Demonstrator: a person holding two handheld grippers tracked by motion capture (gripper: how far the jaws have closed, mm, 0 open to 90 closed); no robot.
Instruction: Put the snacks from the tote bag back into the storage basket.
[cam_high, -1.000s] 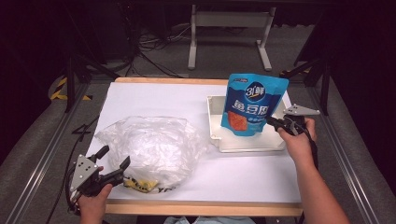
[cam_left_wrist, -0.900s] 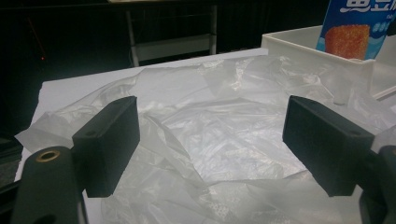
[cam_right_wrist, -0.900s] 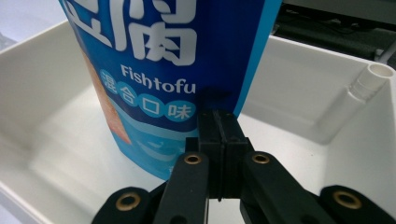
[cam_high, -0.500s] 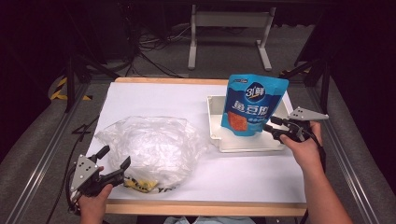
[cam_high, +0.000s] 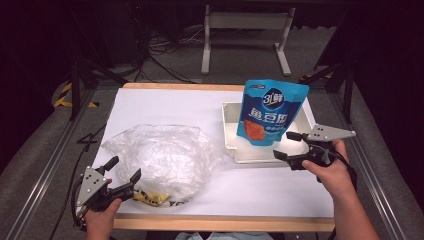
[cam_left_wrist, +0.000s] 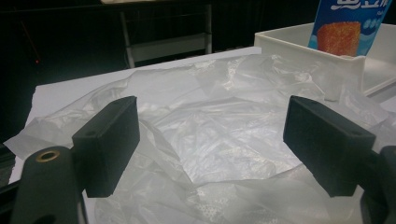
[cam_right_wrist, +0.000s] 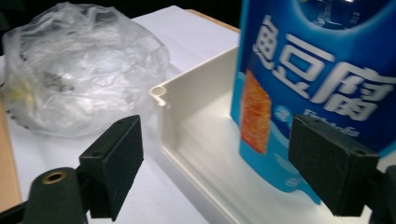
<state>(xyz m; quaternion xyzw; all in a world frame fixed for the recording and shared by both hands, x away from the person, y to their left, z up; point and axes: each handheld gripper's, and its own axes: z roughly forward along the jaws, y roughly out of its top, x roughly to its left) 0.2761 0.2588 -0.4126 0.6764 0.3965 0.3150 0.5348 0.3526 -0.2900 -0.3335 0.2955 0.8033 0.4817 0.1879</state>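
Note:
A blue snack pouch (cam_high: 270, 111) (cam_right_wrist: 317, 70) stands upright in a white tray (cam_high: 230, 135) (cam_right_wrist: 187, 116) at the right of the table. My right gripper (cam_high: 287, 146) (cam_right_wrist: 217, 165) is open just in front of the tray, holding nothing, with the pouch ahead of its jaws. A crumpled clear plastic bag (cam_high: 160, 160) (cam_left_wrist: 210, 121) (cam_right_wrist: 79, 70) with yellow-printed contents lies at the front left. My left gripper (cam_high: 122, 172) (cam_left_wrist: 210, 144) is open at the bag's near edge, its jaws wide apart over the plastic.
The white table top (cam_high: 165, 107) has a wooden front edge (cam_high: 225, 222). A metal stand (cam_high: 245, 35) and cables lie on the floor beyond the table. Rails run along both sides.
My right gripper has let go of the blue pouch and drawn back toward the front right. The pouch stays standing in the tray. The left gripper has not moved.

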